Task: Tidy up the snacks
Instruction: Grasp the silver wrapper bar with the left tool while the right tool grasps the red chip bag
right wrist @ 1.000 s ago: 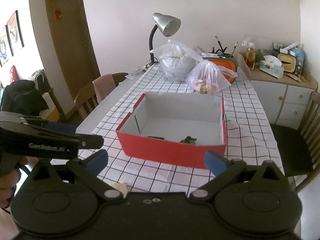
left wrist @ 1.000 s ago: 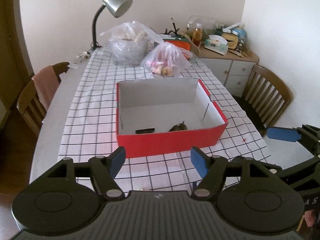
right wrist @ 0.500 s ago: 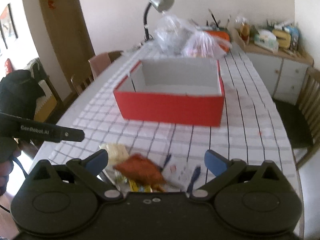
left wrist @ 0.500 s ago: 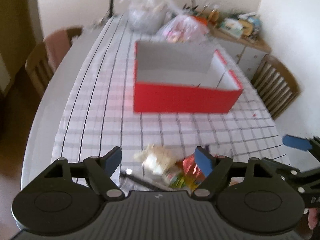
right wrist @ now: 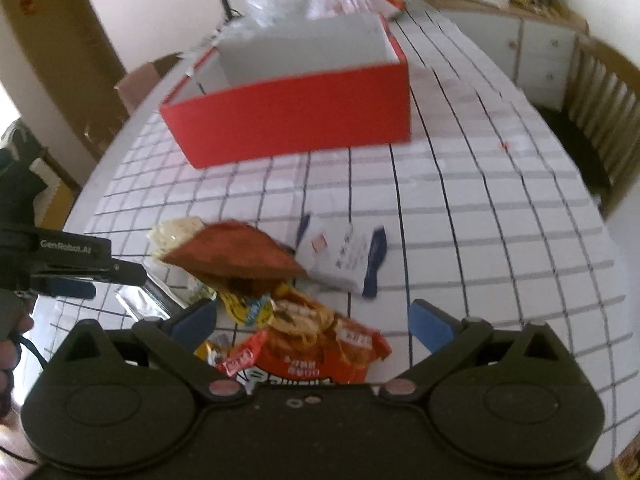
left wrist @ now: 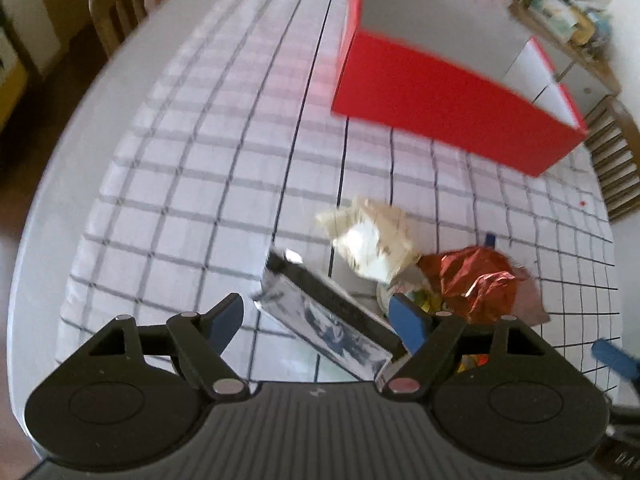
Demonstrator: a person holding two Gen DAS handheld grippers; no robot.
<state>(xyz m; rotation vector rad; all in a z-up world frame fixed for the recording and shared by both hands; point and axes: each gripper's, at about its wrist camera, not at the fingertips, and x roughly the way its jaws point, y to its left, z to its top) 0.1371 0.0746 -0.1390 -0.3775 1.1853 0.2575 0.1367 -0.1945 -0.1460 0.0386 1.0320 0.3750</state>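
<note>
We see both claws tipped down over a heap of snack packets on the checked cloth [left wrist: 192, 184] that covers the surface.

The left claw [left wrist: 320, 320] has its jaws spread wide and has just been opening. A silver and black foil packet [left wrist: 324, 320] lies slantwise between its blue pads, and neither pad presses on it. At about 1 o'clock from that packet lies a crumpled cream packet [left wrist: 372, 236], and at 3 o'clock a crinkled red foil packet [left wrist: 476, 280].

The right claw [right wrist: 312, 320] is also spread wide and grips nothing. Between its pads lies an orange-red noodle packet [right wrist: 316, 336]. Just past it, toward 11 o'clock, a brown wedge-shaped packet [right wrist: 236, 256] sits on top of the heap. A white packet with blue ends [right wrist: 344, 260] lies at 1 o'clock, slightly apart from the pile.

The red box [right wrist: 292, 120], open at the top with white inner walls, stands at 12 o'clock beyond the snacks, well apart from them. The motion blur hides what is inside it.
</note>
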